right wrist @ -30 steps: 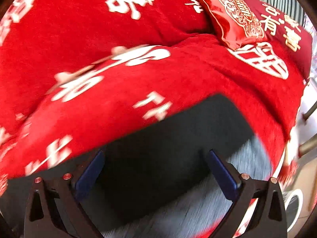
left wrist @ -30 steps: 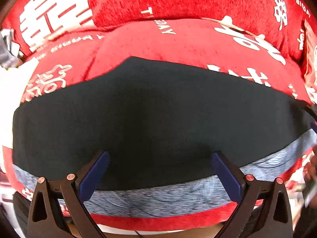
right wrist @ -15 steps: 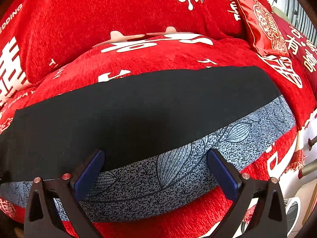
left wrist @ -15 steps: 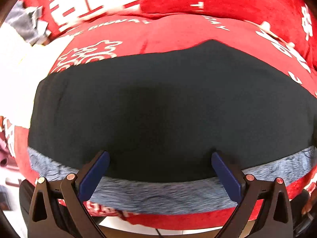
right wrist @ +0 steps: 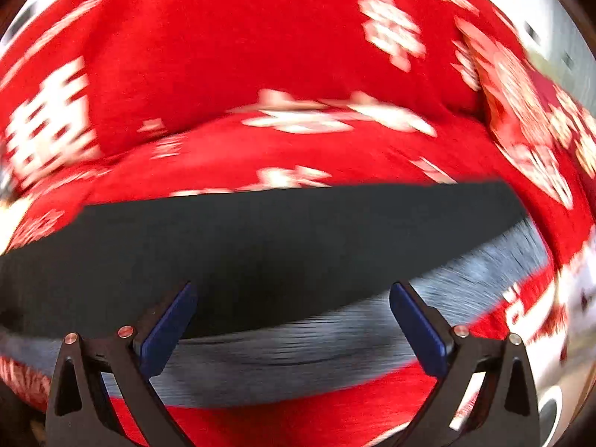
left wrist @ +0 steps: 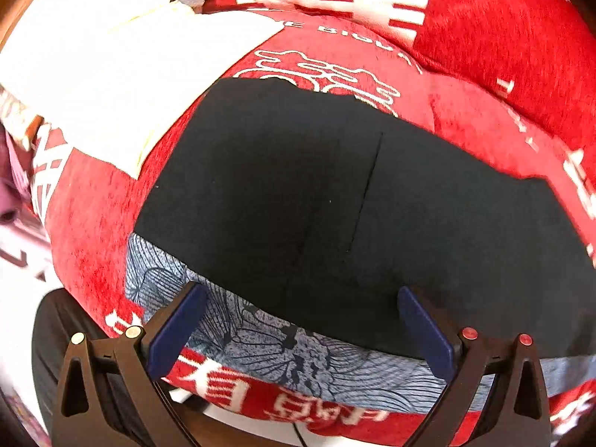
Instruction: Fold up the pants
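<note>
Black pants lie flat on a red sofa seat, one layer over a grey-blue leaf-print layer that shows along the near edge. In the left wrist view I see the pants' left end and a straight seam line. My left gripper hovers open above the near edge, holding nothing. The right wrist view is blurred by motion; the pants stretch across it with the grey-blue strip in front. My right gripper is open over that near edge, nothing between its fingers.
The red sofa cover with white characters fills the back. A white cloth lies on the seat left of the pants. A red embroidered cushion leans at the right. The seat's front edge drops off just behind both grippers.
The left gripper's view has swung left to the pants' left end, bringing the white cloth in. The right gripper's view is moving fast and has blurred. Both stay open.
</note>
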A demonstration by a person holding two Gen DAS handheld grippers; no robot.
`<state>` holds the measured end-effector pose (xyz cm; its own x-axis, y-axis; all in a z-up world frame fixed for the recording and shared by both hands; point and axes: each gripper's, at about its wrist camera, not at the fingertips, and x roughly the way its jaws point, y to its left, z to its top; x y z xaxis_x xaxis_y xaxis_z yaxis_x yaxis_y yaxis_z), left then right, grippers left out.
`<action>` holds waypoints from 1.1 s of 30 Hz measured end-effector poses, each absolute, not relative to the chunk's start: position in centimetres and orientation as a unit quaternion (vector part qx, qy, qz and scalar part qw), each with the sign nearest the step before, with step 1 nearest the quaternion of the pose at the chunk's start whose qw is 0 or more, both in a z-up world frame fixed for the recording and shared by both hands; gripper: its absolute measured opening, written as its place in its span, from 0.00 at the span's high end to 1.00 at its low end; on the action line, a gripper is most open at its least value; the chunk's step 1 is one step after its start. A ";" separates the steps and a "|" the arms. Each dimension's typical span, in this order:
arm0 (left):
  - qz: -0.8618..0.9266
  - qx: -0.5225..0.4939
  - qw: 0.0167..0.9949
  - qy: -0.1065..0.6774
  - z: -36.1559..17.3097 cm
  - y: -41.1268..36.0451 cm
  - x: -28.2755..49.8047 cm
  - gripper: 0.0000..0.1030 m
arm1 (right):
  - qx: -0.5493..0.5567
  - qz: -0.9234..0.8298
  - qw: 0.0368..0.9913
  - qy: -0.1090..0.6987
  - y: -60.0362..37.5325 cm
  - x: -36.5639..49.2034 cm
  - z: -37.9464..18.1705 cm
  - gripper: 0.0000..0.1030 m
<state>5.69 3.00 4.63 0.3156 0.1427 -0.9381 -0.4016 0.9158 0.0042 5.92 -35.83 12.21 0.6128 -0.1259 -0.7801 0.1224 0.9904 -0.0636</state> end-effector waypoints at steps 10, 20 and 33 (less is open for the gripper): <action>0.192 -0.096 0.806 0.552 4.9 4.5 5.3 0.00 | -0.059 0.049 0.870 0.487 -27.2 7.7 7.4 0.00; 0.148 -0.118 0.814 0.549 6.7 0.8 9.7 0.00 | -0.038 -0.036 0.877 0.478 -32.8 10.9 9.2 0.00; 0.072 -0.008 0.823 0.563 4.7 -10.3 17.5 0.00 | -0.060 0.015 0.870 0.488 -30.2 14.7 6.9 0.00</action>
